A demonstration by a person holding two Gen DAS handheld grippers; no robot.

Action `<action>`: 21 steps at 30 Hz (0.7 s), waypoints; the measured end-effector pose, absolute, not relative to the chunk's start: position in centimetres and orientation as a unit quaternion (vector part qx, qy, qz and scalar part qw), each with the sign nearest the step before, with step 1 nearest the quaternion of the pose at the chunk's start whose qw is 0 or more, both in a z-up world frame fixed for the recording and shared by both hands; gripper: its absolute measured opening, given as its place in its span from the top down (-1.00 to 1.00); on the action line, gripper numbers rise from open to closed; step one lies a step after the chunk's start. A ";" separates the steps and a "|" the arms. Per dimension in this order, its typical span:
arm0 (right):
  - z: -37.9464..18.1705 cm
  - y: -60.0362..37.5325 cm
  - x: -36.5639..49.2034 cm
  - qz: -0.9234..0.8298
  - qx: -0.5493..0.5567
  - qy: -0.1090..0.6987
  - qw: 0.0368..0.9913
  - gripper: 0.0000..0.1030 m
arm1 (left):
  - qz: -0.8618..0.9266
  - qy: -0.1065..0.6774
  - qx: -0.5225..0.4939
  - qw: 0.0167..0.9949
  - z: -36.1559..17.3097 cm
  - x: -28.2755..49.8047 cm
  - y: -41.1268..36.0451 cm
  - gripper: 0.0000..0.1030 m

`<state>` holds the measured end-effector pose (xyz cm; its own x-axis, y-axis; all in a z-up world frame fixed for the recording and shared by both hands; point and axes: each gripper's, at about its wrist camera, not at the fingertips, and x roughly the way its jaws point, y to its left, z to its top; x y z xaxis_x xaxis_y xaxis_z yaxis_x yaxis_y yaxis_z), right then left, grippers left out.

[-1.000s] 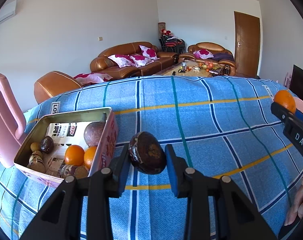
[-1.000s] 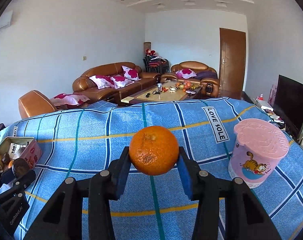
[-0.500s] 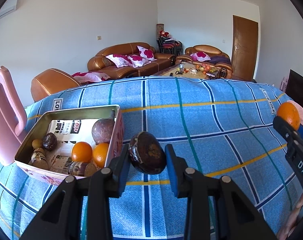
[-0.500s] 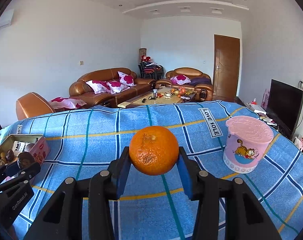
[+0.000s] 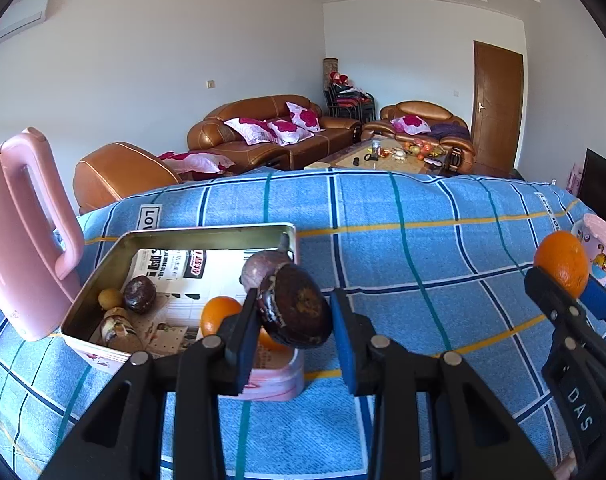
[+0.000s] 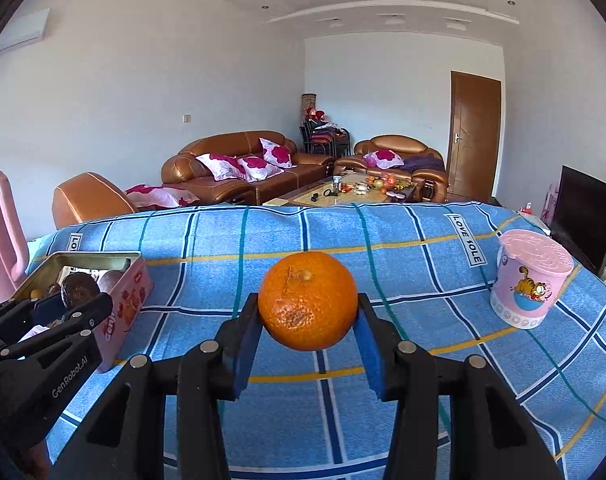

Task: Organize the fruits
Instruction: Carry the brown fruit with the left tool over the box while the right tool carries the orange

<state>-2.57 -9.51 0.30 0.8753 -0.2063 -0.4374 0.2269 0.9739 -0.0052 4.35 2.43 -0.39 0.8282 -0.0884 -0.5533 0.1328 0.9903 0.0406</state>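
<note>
I'm carrying fruit to the tin (image 5: 207, 233): left gripper (image 5: 293, 326) jaws clamp a dark passion fruit (image 5: 295, 306) over its near right corner, right gripper (image 6: 307, 322) jaws clamp an orange (image 6: 307, 300) above the tabletop; next, lower and release inside

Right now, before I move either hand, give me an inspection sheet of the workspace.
Surface: blue checked cloth covers the table.
Job's things: open tin lined with printed paper, holding two oranges and several dark fruits; dark fruit and orange held in the air.
Clutter: pink jug left of the tin; pink cartoon cup, lid on, at right.
Grippers: left gripper shut on the dark fruit beside the tin's near right corner; right gripper shut on the orange above bare cloth.
Cables: nothing seen.
Surroundings: brown sofas, coffee table, door, TV.
</note>
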 end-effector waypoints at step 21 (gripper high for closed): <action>-0.1 0.2 0.5 -0.040 0.016 0.230 0.972 0.08 | 0.002 0.300 0.006 0.954 -0.6 7.7 11.3 0.30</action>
